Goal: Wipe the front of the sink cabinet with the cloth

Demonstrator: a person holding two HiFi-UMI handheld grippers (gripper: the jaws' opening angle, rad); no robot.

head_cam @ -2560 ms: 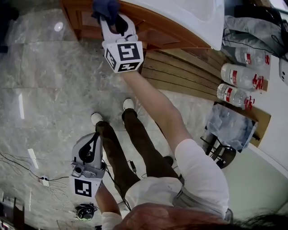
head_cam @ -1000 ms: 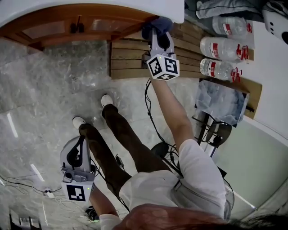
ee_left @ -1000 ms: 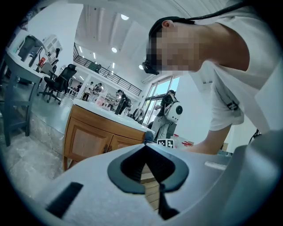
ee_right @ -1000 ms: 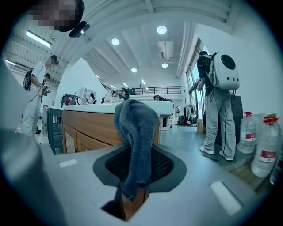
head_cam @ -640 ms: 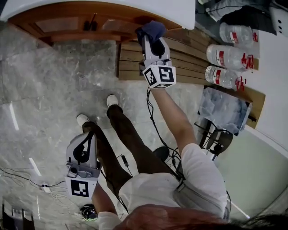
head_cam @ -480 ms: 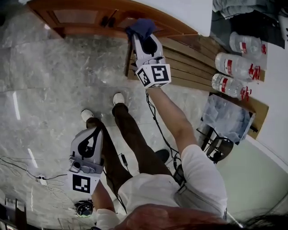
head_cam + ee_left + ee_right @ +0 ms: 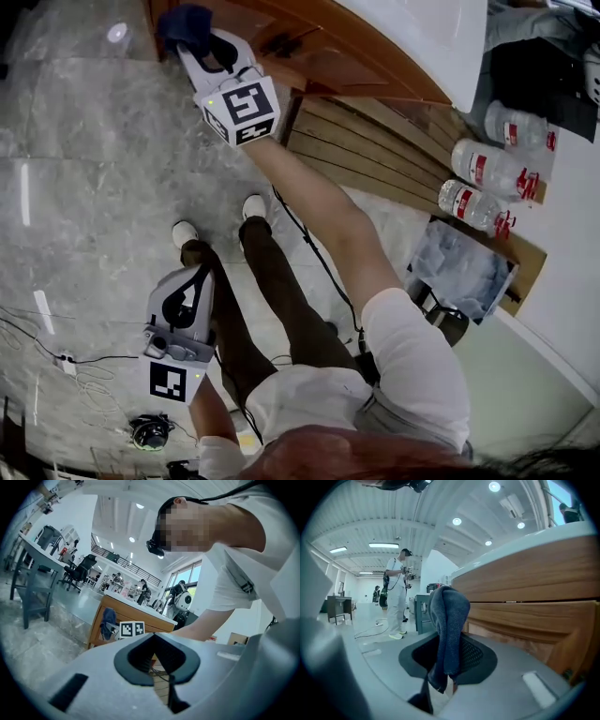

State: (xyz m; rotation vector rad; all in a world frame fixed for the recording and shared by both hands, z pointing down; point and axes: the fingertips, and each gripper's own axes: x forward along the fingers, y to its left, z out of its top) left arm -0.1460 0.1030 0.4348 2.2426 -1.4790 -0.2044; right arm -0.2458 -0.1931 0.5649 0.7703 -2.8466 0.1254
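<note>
My right gripper [image 7: 204,45] is clamped on the dark blue cloth [image 7: 449,630]; in the right gripper view its jaws pinch the lower folds while the rest of the fabric stands up above them in a bunched, rounded hump. I hold it out at arm's length against the brown wooden sink cabinet [image 7: 314,49], at the far left end of the front panel, low down near the grey marble floor [image 7: 94,169]. The cloth sits right at the wood, though I cannot tell whether it actually presses on it. The white countertop [image 7: 422,33] overhangs the cabinet. My left gripper [image 7: 199,278] hangs low beside my left leg, well apart from the cabinet, its jaws brought together with nothing between them; the left gripper view looks across the room at the cabinet from there. To the right of the cabinet a panel of brown wooden slats [image 7: 375,159] lies on the floor, and beyond it three clear plastic bottles with red labels [image 7: 487,167] lie side by side. In the right gripper view a person in white clothes [image 7: 397,592] stands far off.
</note>
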